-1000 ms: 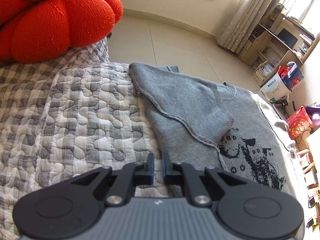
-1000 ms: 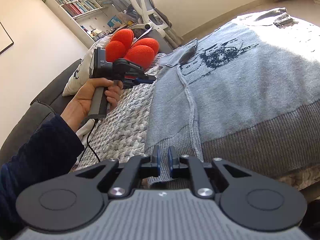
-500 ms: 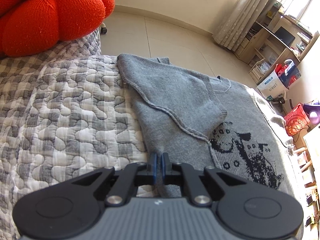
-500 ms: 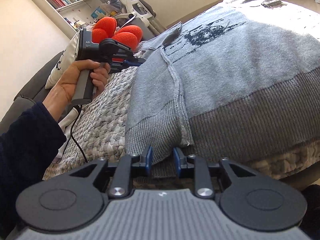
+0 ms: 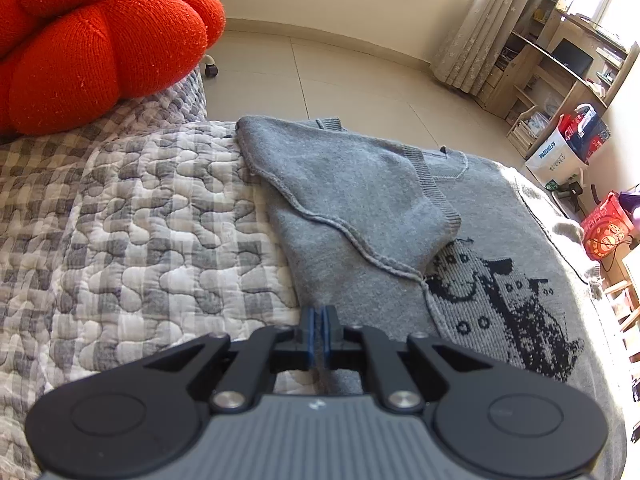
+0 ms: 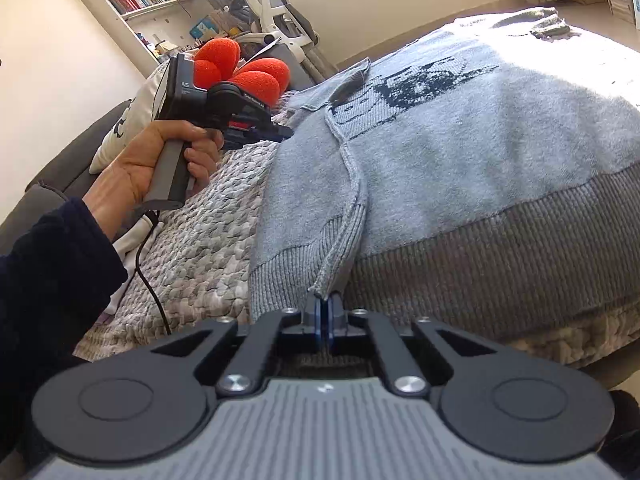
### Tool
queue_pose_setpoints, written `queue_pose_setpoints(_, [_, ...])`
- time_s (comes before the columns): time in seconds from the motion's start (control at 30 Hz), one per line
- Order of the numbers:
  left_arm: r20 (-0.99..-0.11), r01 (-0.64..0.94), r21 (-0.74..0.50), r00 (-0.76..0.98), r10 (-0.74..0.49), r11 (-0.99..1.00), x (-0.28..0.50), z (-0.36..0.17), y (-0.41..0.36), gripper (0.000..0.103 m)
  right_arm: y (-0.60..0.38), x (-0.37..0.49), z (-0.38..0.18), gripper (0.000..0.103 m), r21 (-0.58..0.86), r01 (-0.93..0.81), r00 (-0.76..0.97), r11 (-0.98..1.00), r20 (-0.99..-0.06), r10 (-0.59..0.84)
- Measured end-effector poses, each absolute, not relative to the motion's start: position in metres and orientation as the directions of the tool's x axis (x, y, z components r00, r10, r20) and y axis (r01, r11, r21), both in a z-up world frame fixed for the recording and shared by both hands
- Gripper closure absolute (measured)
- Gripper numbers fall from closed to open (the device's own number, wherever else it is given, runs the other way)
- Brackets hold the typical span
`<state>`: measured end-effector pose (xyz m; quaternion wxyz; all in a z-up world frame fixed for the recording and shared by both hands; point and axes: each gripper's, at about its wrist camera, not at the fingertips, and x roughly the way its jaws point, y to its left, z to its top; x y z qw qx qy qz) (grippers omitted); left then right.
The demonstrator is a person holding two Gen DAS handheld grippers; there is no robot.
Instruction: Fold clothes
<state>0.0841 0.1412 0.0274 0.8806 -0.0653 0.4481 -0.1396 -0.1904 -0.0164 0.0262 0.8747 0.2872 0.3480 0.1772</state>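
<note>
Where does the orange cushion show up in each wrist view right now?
Left wrist: orange cushion fills the upper left corner, above the quilt.
Right wrist: orange cushion sits small at upper left, behind the left gripper.
Shared landmark: the dark animal pattern on the grey sweater.

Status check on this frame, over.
Left gripper shut on sweater side edge. Right gripper shut on hem. Sleeve folded in. Nothing blocking.

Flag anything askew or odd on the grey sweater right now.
Nothing looks damaged. The grey sweater lies on the quilt, one sleeve folded across its chest, covering part of the knitted pattern. The left tool pinches its side edge; the right tool pinches the ribbed hem.
</note>
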Motion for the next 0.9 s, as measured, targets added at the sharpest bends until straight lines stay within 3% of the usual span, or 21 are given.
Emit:
queue_pose_setpoints(0.13, [-0.766, 0.189, -0.204, 0.581, -0.277, 0.961, 0.084, 0.033, 0.149, 0.103, -0.032, -0.207, 0.041, 0.098, 0.836, -0.166, 0.699, 0.523, -0.275, 0.661])
queue_pose_setpoints(0.2, [-0.774, 0.184, -0.161, 0.587, -0.24, 0.97, 0.085, 0.031, 0.15, 0.103, -0.036, -0.21, 0.048, 0.098, 0.849, -0.181, 0.703, 0.496, -0.241, 0.67])
queue_pose_setpoints(0.37, [-0.787, 0.202, -0.15, 0.569, -0.24, 0.968, 0.085, 0.022, 0.146, 0.103, -0.038, -0.201, 0.027, 0.097, 0.772, -0.03, 0.714, 0.635, -0.428, 0.554])
queue_pose_setpoints(0.63, [-0.786, 0.22, -0.084, 0.585, -0.201, 0.972, 0.081, 0.024, 0.134, 0.102, -0.033, -0.209, 0.012, 0.09, 0.697, 0.025, 0.693, 0.717, -0.529, 0.49])
queue_pose_setpoints(0.77, [-0.783, 0.203, -0.057, 0.598, -0.169, 0.978, 0.081, 0.026, 0.132, 0.102, -0.025, -0.212, 0.021, 0.09, 0.591, 0.008, 0.722, 0.806, -0.561, 0.405])
queue_pose_setpoints(0.9, [-0.781, 0.193, -0.031, 0.608, -0.144, 0.981, 0.08, 0.026, 0.13, 0.101, -0.006, -0.223, 0.041, 0.09, 0.427, -0.082, 0.778, 0.901, -0.537, 0.326])
